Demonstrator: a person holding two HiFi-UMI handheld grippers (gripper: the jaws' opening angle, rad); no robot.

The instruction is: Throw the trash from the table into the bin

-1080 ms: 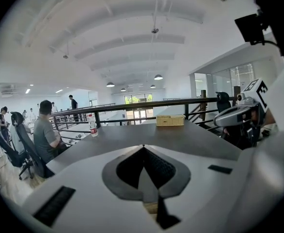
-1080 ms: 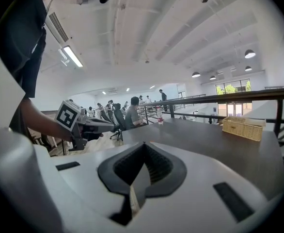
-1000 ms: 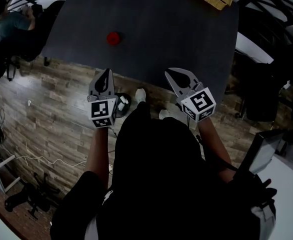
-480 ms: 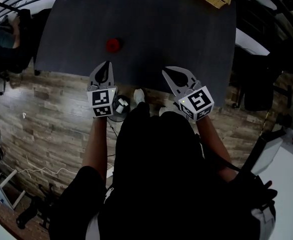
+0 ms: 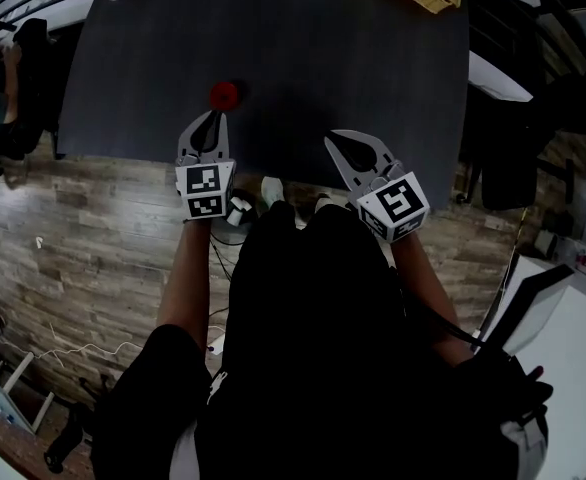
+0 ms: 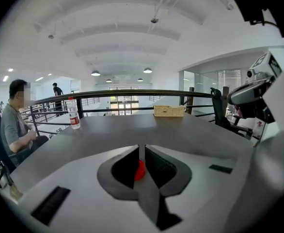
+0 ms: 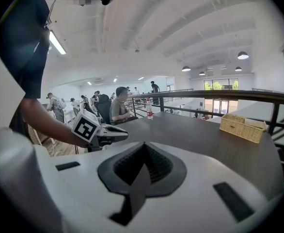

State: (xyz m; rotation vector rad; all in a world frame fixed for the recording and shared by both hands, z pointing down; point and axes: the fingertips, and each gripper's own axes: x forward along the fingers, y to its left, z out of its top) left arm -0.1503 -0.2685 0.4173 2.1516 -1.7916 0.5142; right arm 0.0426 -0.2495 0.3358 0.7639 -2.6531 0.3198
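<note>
Both claws are now closer to the red trash (image 5: pixel 224 94) than they were a moment ago, and the left claw (image 5: pixel 214 120) has come in the most. Its tips are now over the near edge of the table (image 5: pixel 353 58), just short of the red trash and not touching it. The red trash sits on the table top, near that edge, straight ahead of the left claw. Looking along this claw's jaws, a bit of red peeks through the thin slit between them, but it lies past the tips, not inside. The jaws are almost closed, with only that thin crack, which has just opened, and they hold nothing. The right claw (image 5: pixel 335 140) is well off to the right of the red trash, with its jaws pressed together and nothing in them. The red trash looks small and round, so it is likely very light. It may roll or slide away if it gets bumped. It is too small here to tell whether it is hard or squashy. A good way to take it is probably to open the jaws wider, put one on each side of its middle, and squeeze softly.
</note>
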